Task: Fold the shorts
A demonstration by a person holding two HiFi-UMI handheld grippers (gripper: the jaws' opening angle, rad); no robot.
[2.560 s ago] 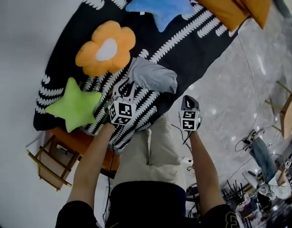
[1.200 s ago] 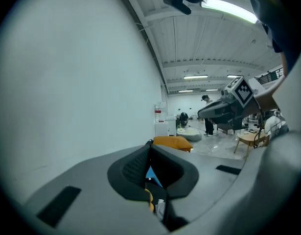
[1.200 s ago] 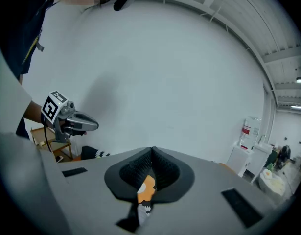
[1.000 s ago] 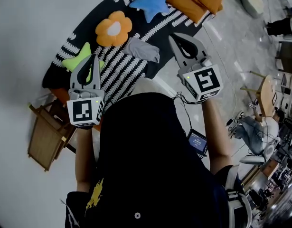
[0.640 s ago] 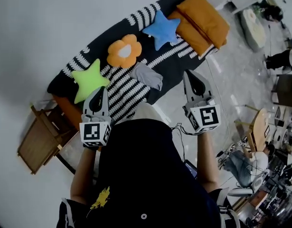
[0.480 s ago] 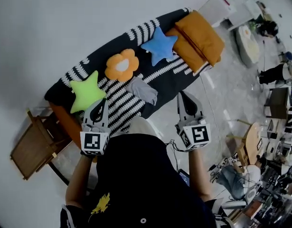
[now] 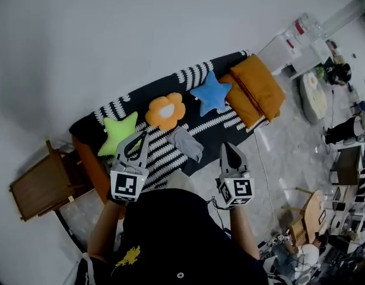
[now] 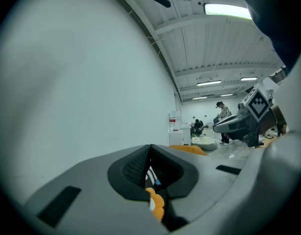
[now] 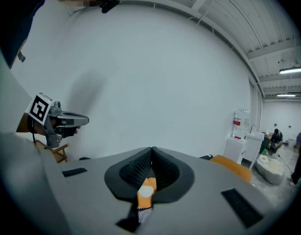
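- Both hand-held grippers have their jaws pressed together, and nothing is pinched in them. The left hand-held gripper point(image 7: 143, 135) and the right hand-held gripper point(image 7: 225, 146) are held up in front of the person's body, side by side and apart from each other.
- And where are the shorts?
- The grey shorts point(image 7: 186, 143) lie in a small compact bundle on the black cover with white marks point(image 7: 201, 122). In the head view they appear between the two grippers, but neither gripper touches them.
- What is around them on the cover?
- The orange flower cushion point(image 7: 165, 111) is just beside the shorts, on the wall side. The green star cushion point(image 7: 120, 134) is at the left end and the blue star cushion point(image 7: 210, 92) is more to the right. After the blue star comes the big orange cushion point(image 7: 257, 88), at the right end of the cover.
- Is something else near?
- Yes, a wooden chair point(image 7: 35, 187) stands by the left end, near the white wall point(image 7: 111, 34). The shiny floor point(image 7: 277, 159) is on the right side, with furniture and people far away in the room
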